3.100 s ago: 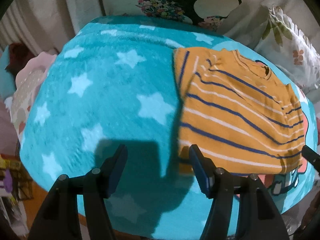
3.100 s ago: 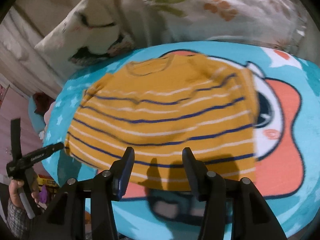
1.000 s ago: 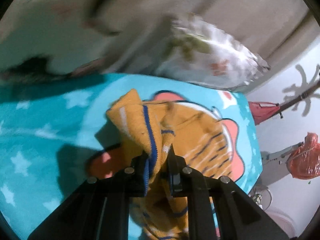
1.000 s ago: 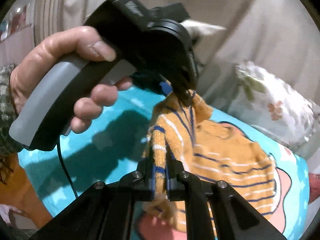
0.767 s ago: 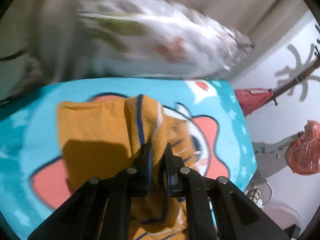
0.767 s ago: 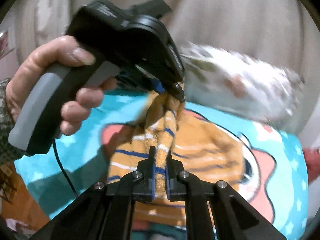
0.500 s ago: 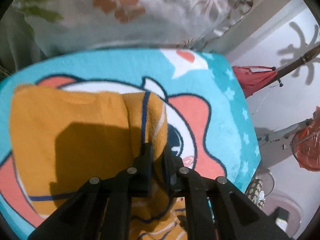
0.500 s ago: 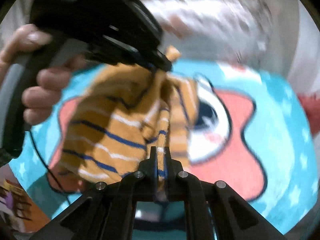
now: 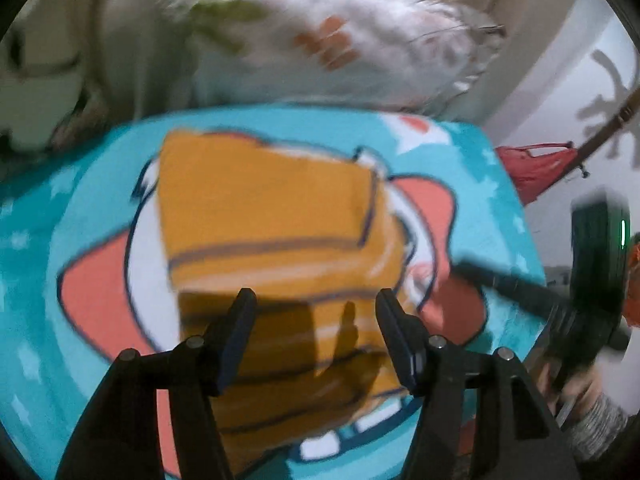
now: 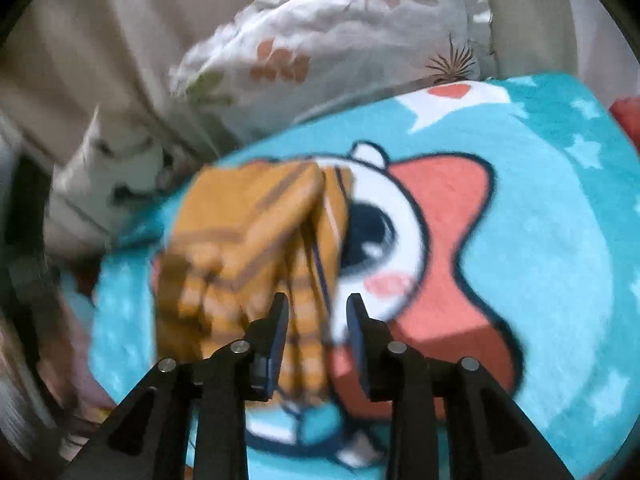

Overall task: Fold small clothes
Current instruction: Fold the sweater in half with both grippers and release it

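**Both jaws opening over the folded sweater**

Our left gripper is opening, jaws wide, nothing pinched; the sweater lies below and beyond them. Our right gripper is opening too, jaws narrower, the sweater's edge showing between the fingers but not pressed. The orange striped sweater lies folded on the blanket, over its cartoon print, nearer the far edge than the near one. Past that far edge rests a flowered pillow. Both views are blurred.
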Motion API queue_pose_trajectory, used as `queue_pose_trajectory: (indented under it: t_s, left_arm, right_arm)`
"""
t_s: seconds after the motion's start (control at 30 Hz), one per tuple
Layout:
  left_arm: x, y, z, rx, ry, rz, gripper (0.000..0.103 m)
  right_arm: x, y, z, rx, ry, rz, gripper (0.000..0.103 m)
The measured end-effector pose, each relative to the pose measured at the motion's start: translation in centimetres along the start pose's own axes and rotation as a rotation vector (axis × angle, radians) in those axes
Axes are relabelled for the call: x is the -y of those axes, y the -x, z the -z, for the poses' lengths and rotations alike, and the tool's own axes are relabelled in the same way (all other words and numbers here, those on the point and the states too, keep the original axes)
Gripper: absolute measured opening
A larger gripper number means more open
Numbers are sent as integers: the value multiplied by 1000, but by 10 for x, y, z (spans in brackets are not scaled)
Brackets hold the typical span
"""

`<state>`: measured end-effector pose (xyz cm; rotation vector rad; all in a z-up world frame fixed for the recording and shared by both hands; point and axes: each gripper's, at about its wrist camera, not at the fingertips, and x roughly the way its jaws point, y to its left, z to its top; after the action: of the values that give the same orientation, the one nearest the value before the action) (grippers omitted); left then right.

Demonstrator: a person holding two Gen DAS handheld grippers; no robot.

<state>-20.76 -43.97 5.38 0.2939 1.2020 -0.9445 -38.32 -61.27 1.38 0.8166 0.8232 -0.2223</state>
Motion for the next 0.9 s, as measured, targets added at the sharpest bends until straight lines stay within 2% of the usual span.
queue_pose_trajectory:
  t_s: [0.07, 0.13, 0.17, 0.23, 0.27, 0.4, 0.43, 0.53, 0.6, 0.67, 0.7, 0.8, 0.9]
  left_arm:
    - [-14, -5, 15, -14, 61, -6, 61]
    - [-22, -8, 28, -8, 100, -26, 61]
    - [-24, -8, 33, -2, 112, -36, 61]
    - [-26, -9, 40, 3, 132, -63, 61]
    - [-26, -10, 43, 2, 138, -72, 61]
    - [-22, -18, 51, -8, 145, -87, 61]
    - [-21, -20, 53, -15, 144, -93, 61]
    - [-18, -23, 56, -24, 129, -136, 61]
    - [-21, -19, 56, -28, 145, -138, 61]
    - [-25, -12, 56, -23, 171, -121, 61]
    - [-27, -8, 57, -17, 183, -113, 61]
    - [-31, 3, 61, 5, 210, -102, 61]
    - [-33, 10, 65, 19, 230, -108, 61]
  right_arm:
    - [-2, -20, -16, -45, -23, -54, 47]
    - [-4, -49, -28, -115, -42, -72, 48]
    - [-8, -64, -30, -162, -42, -114, 47]
    - [-17, -84, -31, -233, -10, -146, 11]
    - [-23, -86, -33, -235, 33, -117, 8]
    - [-20, -92, -51, -212, 89, 11, 7]
    - [-17, -98, -52, -211, 105, 64, 7]
    - [-23, -108, -46, -222, 170, 146, 8]
    - [-32, -104, -47, -207, 207, 184, 19]
    - [-34, -90, -54, -173, 199, 211, 22]
    - [-35, -73, -58, -125, 191, 225, 22]
    - [-42, -39, -68, -18, 174, 168, 23]
    - [-52, -38, -76, -13, 165, 84, 23]
